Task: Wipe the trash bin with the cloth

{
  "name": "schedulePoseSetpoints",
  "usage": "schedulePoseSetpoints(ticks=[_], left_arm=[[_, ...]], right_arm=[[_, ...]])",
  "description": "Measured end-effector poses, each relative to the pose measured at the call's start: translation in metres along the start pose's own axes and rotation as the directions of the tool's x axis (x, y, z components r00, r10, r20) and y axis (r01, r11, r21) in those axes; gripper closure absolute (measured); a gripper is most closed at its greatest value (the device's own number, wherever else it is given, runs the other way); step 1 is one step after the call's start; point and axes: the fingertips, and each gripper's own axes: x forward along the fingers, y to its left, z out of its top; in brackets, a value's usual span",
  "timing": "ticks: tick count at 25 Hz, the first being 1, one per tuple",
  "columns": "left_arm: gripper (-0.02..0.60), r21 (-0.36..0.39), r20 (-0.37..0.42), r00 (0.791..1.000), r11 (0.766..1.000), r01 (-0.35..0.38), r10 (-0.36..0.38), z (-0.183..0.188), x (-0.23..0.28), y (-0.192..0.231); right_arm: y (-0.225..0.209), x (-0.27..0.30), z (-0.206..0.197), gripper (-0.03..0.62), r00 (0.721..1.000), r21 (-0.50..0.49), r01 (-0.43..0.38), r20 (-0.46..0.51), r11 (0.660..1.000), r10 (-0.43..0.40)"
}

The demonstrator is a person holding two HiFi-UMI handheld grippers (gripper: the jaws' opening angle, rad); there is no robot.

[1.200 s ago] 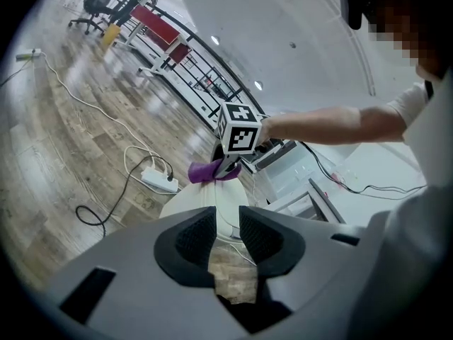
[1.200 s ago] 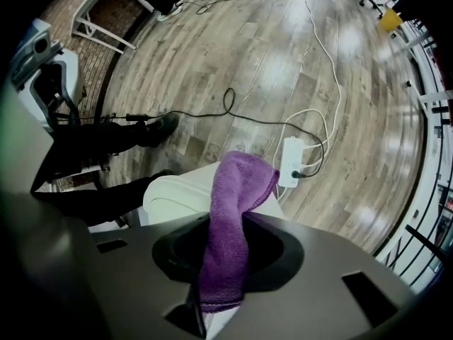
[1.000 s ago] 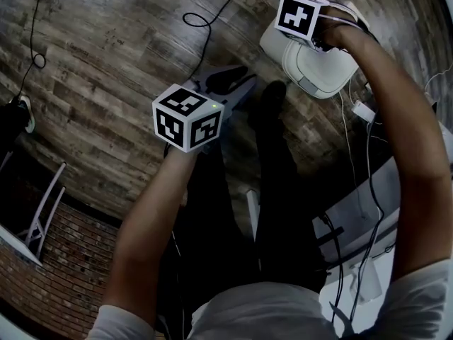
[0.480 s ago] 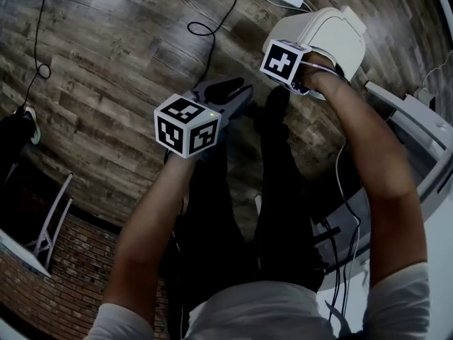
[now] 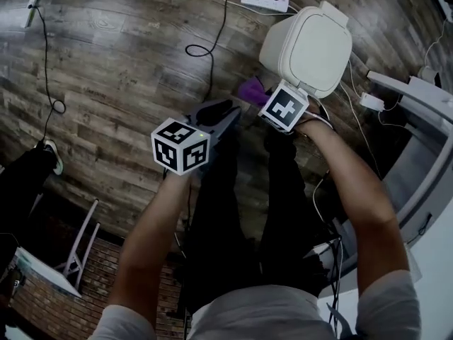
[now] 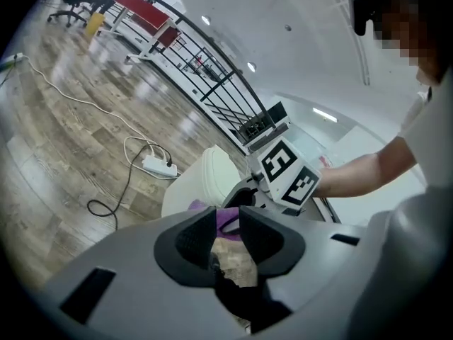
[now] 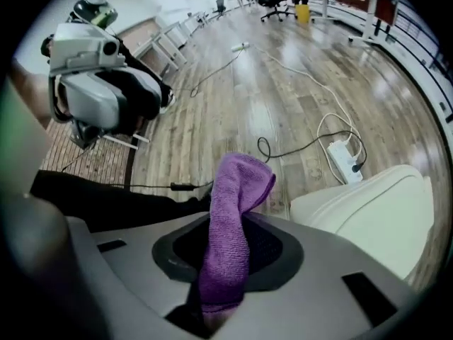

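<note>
Pinching the purple cloth [image 7: 231, 218] betw its jaws, R gripper [image 7: 226, 250] is clamped on it w/ the free end sticking out front, prob so that end can rub. White trash bin [image 7: 368, 214] sits just ahead-right of it, lid down, cloth not on it yet. L gripper [image 6: 228, 238], jaws slightly apart & empty, hangs to R gripper's left, prob spare. Power strip [image 7: 345, 160] lies farther ahead.

My right gripper [image 5: 263, 98] has come off the trash bin [image 5: 311, 48]. A second ago it sat up over the far part of the lid, then at the near edge. Now it hangs just in front of the bin, closer to my left gripper [image 5: 221, 112]. The white lid shows whole, and the purple cloth [image 5: 250, 89] in my right jaws has come into sight beside the bin.
</note>
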Motion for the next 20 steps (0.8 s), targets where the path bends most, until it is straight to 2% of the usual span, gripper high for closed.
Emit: schedulePoseSetpoints(ticks=[2, 5, 10, 15, 20], left_arm=[[0.48, 0.003, -0.008, 1.0, 1.0, 0.002, -0.001, 0.0, 0.004, -0.003], [0.48, 0.011, -0.013, 1.0, 1.0, 0.002, -0.002, 0.004, 0.017, -0.009], [0.48, 0.057, -0.03, 0.999, 0.998, 0.014, -0.012, 0.014, 0.043, -0.035], [0.48, 0.087, -0.02, 1.0, 0.996, 0.016, -0.015, 0.028, 0.07, -0.06], [0.48, 0.114, -0.043, 0.999, 0.993, 0.02, -0.015, 0.029, 0.106, -0.082]], right_arm=[[0.002, -0.008, 0.005, 0.484, 0.996, 0.057, -0.014, 0.088, 0.998, 0.009], [-0.009, -0.025, 0.01, 0.485, 0.974, 0.115, 0.005, 0.225, 0.993, -0.031], [-0.029, -0.067, 0.001, 0.485, 0.897, 0.2, 0.03, 0.426, 0.979, -0.115], [-0.054, -0.104, -0.03, 0.484, 0.831, 0.301, 0.029, 0.523, 0.953, -0.19], [-0.078, -0.122, -0.075, 0.484, 0.795, 0.362, 0.021, 0.559, 0.932, -0.235]])
